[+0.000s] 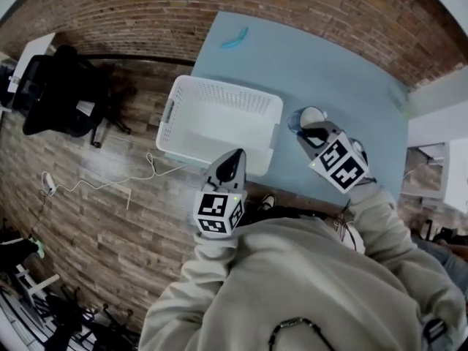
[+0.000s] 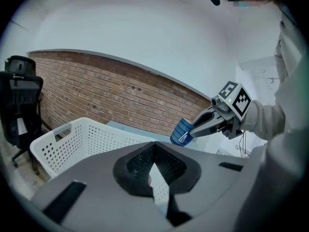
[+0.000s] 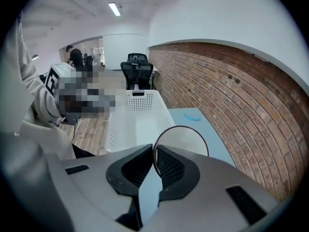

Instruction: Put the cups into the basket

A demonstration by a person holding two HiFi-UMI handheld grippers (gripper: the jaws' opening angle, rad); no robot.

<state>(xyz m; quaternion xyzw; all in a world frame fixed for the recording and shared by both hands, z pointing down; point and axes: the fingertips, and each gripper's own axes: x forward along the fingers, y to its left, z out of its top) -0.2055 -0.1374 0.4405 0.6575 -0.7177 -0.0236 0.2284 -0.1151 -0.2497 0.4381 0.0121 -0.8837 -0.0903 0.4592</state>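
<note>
A blue ribbed cup [image 1: 307, 117] with a pale inside hangs over the light blue table [image 1: 344, 86], just right of the white perforated basket [image 1: 219, 119]. My right gripper [image 1: 311, 129] is shut on its rim, one pad inside and one outside. In the right gripper view the cup's round mouth [image 3: 186, 144] sits against the pinching gripper [image 3: 154, 151]. The left gripper view shows the cup [image 2: 182, 132] held above the table beyond the basket [image 2: 72, 144]. My left gripper [image 1: 232, 159] hovers at the basket's near edge, shut and holding nothing [image 2: 154, 146].
A small light blue object [image 1: 235, 37] lies at the table's far end. A black office chair [image 1: 62, 90] stands on the wooden floor left of the basket, with a white cable [image 1: 110, 183] trailing nearby. A brick wall runs along the table's far side.
</note>
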